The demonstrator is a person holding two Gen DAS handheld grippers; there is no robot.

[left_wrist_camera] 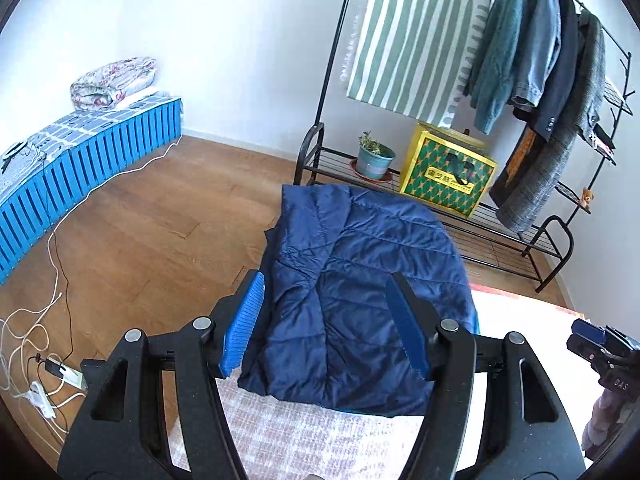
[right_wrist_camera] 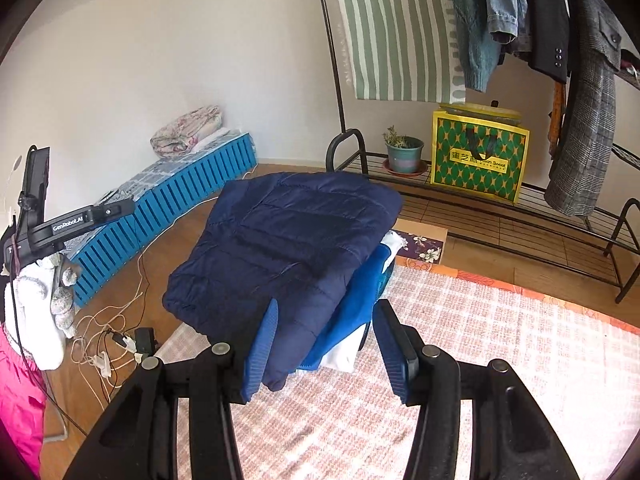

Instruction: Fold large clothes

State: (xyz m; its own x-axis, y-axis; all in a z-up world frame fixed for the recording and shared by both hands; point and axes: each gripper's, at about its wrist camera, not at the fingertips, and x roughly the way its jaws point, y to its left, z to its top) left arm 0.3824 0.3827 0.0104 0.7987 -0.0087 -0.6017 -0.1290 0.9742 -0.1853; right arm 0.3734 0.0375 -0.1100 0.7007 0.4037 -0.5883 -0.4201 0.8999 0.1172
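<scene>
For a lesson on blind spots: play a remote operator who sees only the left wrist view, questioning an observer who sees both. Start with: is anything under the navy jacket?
Observer: Yes. The navy jacket lies on a bright blue garment, with a white one beneath.
Operator: Anything behind the pile?
Observer: A floral box on the floor, just past the rug.
Operator: Is the right gripper holding the cloth?
Observer: No. The right gripper is open, its fingers apart and not clamped on the jacket.
</scene>
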